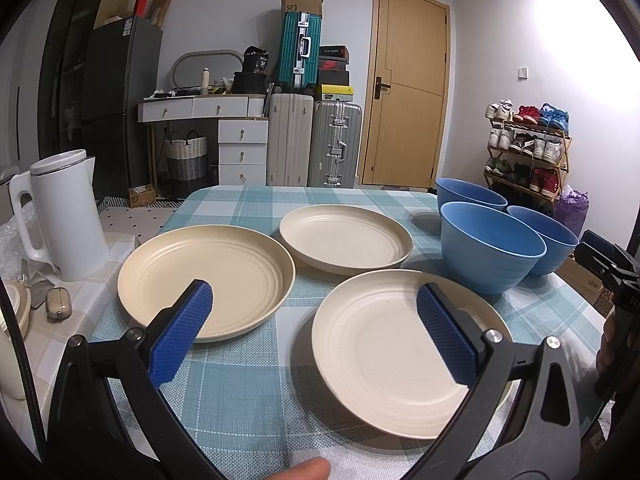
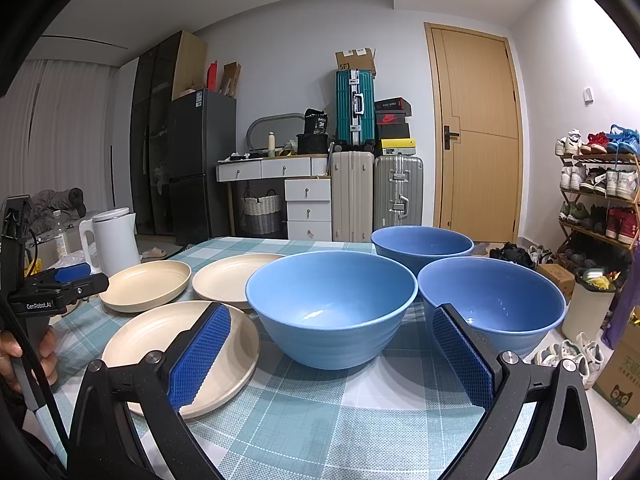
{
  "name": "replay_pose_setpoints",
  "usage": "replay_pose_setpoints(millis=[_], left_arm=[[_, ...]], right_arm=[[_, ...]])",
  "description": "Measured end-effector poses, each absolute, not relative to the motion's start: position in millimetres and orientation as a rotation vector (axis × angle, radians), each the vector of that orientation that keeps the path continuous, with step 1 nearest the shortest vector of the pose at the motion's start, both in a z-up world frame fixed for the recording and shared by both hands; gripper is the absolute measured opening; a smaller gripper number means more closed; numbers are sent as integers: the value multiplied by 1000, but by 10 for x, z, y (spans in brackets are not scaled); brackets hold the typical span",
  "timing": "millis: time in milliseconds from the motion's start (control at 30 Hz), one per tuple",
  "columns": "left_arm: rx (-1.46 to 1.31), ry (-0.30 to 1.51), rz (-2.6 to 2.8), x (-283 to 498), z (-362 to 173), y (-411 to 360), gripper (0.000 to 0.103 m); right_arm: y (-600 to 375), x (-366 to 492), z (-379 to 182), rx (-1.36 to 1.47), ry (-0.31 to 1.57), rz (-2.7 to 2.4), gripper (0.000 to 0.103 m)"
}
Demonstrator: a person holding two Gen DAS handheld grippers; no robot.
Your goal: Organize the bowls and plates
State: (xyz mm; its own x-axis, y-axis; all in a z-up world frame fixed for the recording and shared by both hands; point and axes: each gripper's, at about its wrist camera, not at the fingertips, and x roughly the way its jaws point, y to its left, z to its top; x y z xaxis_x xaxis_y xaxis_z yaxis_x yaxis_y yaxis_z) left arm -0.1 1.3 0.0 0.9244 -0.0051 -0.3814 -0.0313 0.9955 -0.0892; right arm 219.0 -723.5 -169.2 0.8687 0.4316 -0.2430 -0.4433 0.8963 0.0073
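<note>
Cream plates, blue bowls, teal-and-white checked tablecloth, blue-padded fingers.

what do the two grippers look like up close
Both the left gripper and right gripper have black angled arms with silver pivot bolts and blue, knobbly-textured pads. The right wrist view shows white "GenRobot.AI" lettering on the left gripper's side and a black cable beside it.

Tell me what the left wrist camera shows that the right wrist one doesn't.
Left only: a small case lying beside the kettle, and the open left gripper up close over the plates.

Right only: the ceiling, a grey curtain, and the open right gripper facing the nearest bowl.

Both: three cream plates, three blue bowls and the checked tablecloth.
</note>
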Motion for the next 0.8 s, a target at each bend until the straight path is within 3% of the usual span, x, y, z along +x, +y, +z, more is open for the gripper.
replay_pose_setpoints(millis=[800], left_arm=[[-91, 418, 58, 1, 96, 62, 102]], right_arm=[[-7233, 2194, -1621, -33, 270, 455, 103]])
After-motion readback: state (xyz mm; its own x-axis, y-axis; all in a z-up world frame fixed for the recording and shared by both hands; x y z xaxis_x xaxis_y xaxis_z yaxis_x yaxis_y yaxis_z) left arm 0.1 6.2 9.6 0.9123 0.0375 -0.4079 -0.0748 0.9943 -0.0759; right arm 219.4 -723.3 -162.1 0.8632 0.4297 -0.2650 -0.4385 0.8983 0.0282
